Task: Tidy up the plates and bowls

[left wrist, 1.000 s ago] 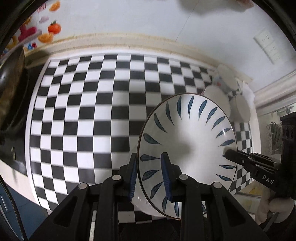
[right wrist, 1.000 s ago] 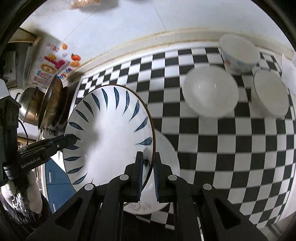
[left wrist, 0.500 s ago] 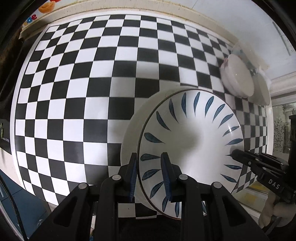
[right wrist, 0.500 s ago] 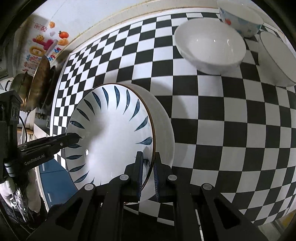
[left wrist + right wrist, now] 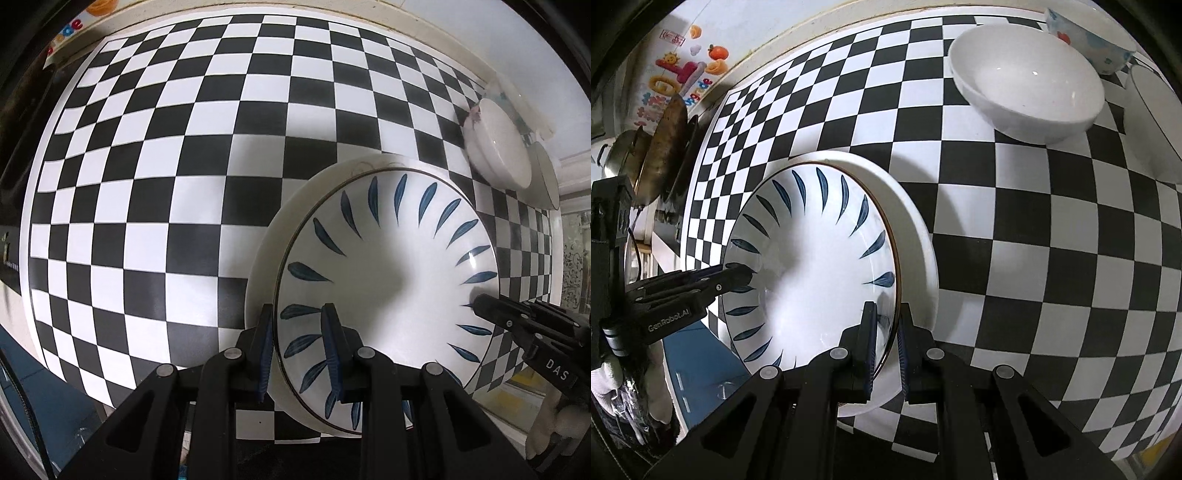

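A white plate with blue leaf marks sits low over a plain white plate on the checkered table. My left gripper is shut on the leaf plate's left rim. My right gripper is shut on its right rim. Each gripper shows in the other's view, the right one in the left wrist view and the left one in the right wrist view. I cannot tell whether the two plates touch.
A plain white bowl, a patterned bowl and a third white bowl stand at the far right of the black-and-white checkered table. Pans sit beyond the table's left edge.
Both grippers have carried the leaf plate down, from tilted above the table to low over the plain white plate. Both stay shut on its rim.
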`<state>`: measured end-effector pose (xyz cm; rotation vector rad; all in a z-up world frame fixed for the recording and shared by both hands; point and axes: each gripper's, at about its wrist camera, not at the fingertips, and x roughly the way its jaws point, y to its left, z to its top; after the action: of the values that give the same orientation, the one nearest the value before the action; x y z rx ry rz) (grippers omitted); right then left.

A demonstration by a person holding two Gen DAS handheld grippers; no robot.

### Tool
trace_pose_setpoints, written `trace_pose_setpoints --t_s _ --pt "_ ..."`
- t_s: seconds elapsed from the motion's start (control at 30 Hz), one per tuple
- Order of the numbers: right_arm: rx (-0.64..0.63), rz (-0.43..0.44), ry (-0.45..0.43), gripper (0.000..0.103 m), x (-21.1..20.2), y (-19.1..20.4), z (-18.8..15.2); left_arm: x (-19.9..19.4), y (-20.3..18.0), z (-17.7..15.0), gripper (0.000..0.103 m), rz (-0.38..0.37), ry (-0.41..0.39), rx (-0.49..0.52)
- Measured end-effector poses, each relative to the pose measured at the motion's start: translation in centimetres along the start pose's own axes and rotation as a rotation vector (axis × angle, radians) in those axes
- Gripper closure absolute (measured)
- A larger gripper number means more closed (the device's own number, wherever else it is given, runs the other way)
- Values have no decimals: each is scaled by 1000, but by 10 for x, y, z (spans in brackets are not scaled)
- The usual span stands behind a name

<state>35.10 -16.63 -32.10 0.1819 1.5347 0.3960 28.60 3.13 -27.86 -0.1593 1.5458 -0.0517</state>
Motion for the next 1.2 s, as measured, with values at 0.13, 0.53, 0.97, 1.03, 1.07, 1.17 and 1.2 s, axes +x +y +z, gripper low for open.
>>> trace_pose_setpoints --t_s 0.13,0.53,0.97,1.03,1.07,1.17,1.2 --pt "-10 5 8 91 4 -3 -1 2 -6 -5 81 14 -2 -5" --pt "47 -12 1 86 3 -4 -2 3 -8 -14 80 15 0 -41" --pt "147 -70 -12 85 1 0 -7 -3 13 -11 80 -10 -8 -61" --pt "157 -71 -16 85 0 -1 -7 -5 15 -12 80 -14 -8 -60" --pt "160 -77 -24 85 -1 -1 -8 -7 16 -12 80 -14 -9 -58" --pt "158 -87 -34 85 -6 1 -7 -10 18 -14 80 -10 -10 -50" --pt "159 -94 -39 85 -8 2 -7 -11 17 -14 80 -9 -12 -48"
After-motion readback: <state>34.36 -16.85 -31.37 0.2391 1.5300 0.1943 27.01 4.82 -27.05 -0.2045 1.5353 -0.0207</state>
